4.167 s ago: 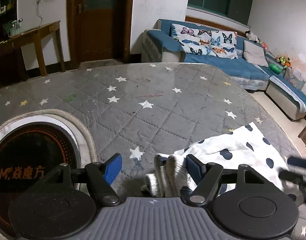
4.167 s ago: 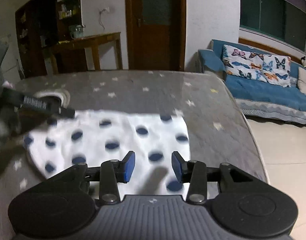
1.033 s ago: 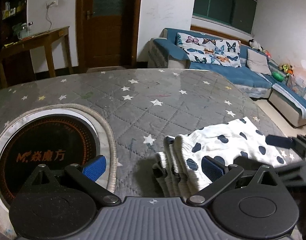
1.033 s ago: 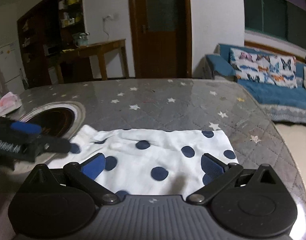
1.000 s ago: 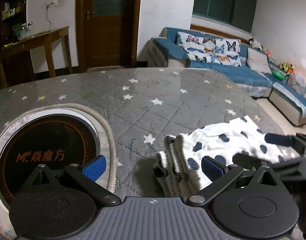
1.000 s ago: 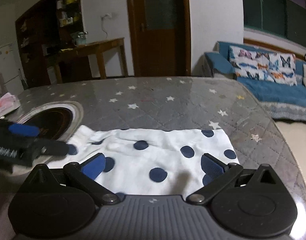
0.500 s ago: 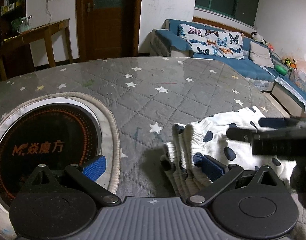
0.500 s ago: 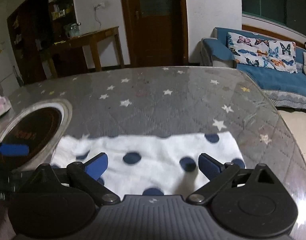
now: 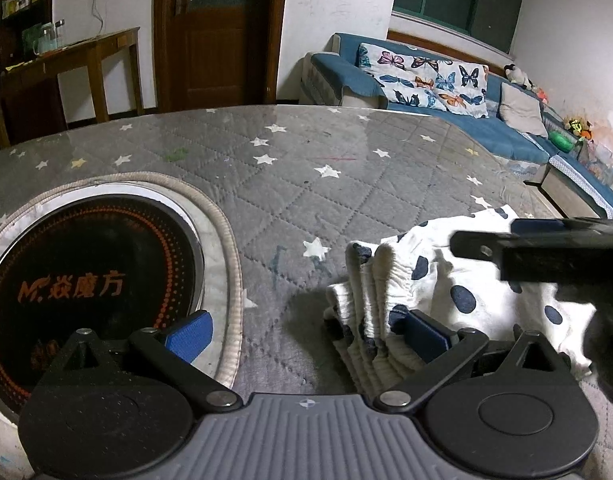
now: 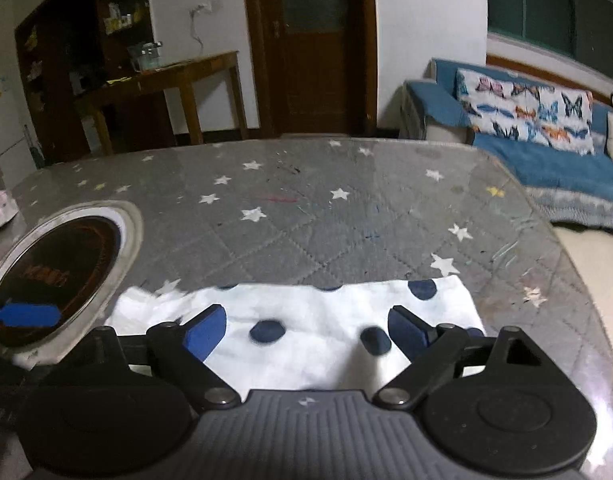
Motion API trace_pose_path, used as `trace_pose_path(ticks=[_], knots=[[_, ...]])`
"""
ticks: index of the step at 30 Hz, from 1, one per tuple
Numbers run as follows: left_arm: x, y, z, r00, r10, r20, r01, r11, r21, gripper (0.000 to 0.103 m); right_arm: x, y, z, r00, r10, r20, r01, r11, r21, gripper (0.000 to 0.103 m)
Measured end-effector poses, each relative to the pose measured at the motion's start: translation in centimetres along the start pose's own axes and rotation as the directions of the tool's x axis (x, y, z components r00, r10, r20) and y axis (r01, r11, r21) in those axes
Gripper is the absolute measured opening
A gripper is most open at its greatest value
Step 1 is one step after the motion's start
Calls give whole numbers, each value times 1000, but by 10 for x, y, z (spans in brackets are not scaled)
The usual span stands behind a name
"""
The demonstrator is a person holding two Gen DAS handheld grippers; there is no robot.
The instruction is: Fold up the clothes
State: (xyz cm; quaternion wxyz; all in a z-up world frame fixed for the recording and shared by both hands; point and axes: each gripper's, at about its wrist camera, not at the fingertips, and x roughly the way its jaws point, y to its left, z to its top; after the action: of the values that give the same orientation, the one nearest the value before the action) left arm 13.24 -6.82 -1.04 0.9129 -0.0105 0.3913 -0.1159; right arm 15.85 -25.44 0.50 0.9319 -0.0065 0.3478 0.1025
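A white garment with dark blue dots (image 9: 438,280) lies on the grey star-patterned table cover (image 9: 306,184); its ribbed, gathered end is bunched toward me. My left gripper (image 9: 306,334) is open, and its right finger rests by the bunched end. My right gripper (image 10: 304,332) is open just above the flat part of the garment (image 10: 306,320). The right gripper also shows as a dark bar in the left wrist view (image 9: 546,248), over the garment.
A round black cooktop with orange lettering (image 9: 78,280) is set into the table at the left. A blue sofa with butterfly cushions (image 9: 426,80) stands beyond the table's right edge. A wooden side table (image 10: 166,80) and a door stand at the back.
Both grippers have opened wide since four seconds ago, letting go of the garment. Over the last second the right gripper has moved forward and lower over the cloth, closer to the left one.
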Motion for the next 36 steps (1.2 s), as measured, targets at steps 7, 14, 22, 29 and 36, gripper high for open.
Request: trace_pose_path(ticks=[7,14,22,29,36], knots=[[0,1,0,1000,-1,-2,1,1000,-3,103,-28,25,-38,1000,24,1,-24,994,-108,90],[0,0,-1,1000,5,-4,-5,1000,-3,103,-42,34,-56,999,-6,38,11,992,-127,90],[-1,0,-2,1000,6,-6,-6,1000,-8,103,-49,31,-72,1000,1,32,2,996,-89,89],[-3,0,-3,1000,14,-4,-14,1000,-8,103,-72,13,-70,996,-29,86,33,999,-39,88],[-3,-1,-3,1000,19,-6,-19,1000,-5,103,-65,-4,-84,998,-36,41,35,999,24,88]])
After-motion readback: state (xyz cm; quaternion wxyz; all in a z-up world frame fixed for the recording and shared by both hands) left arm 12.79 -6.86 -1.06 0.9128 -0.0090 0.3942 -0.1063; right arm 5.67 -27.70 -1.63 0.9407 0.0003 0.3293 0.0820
